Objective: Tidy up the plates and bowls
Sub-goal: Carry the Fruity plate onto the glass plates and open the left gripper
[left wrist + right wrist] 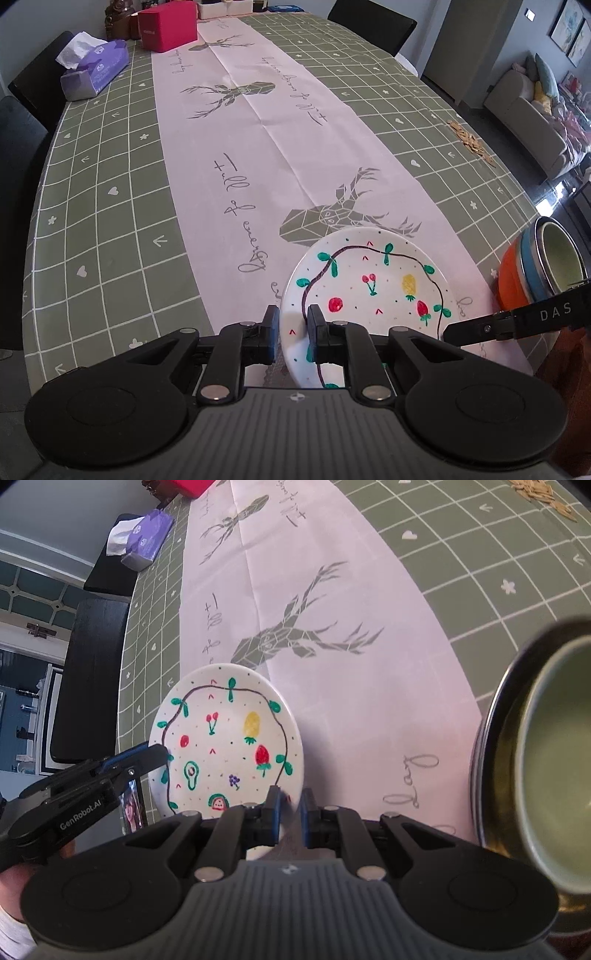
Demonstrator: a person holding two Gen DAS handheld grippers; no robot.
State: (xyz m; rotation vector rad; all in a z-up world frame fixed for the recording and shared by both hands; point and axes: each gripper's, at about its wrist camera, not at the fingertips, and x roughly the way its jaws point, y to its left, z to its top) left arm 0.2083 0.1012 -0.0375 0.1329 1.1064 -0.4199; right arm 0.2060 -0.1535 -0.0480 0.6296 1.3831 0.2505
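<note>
A white plate (369, 288) painted with fruit and a dark wavy line is held over the pink runner at the near end of the table. My left gripper (291, 321) is shut on its left rim. My right gripper (290, 805) is shut on its near right rim. The same plate (225, 746) fills the middle of the right wrist view, where the left gripper (160, 753) reaches in from the left. The right gripper (448, 332) shows as a black arm at the plate's right edge. A nested stack of bowls (535, 273), orange, blue and green, stands to the right; these bowls (546, 757) loom close.
A purple tissue box (96, 70) and a red box (168, 26) sit at the far left of the green checked table (110, 221). Loose seeds (471, 142) lie near the right edge. Dark chairs (22, 155) stand along the left side and far end.
</note>
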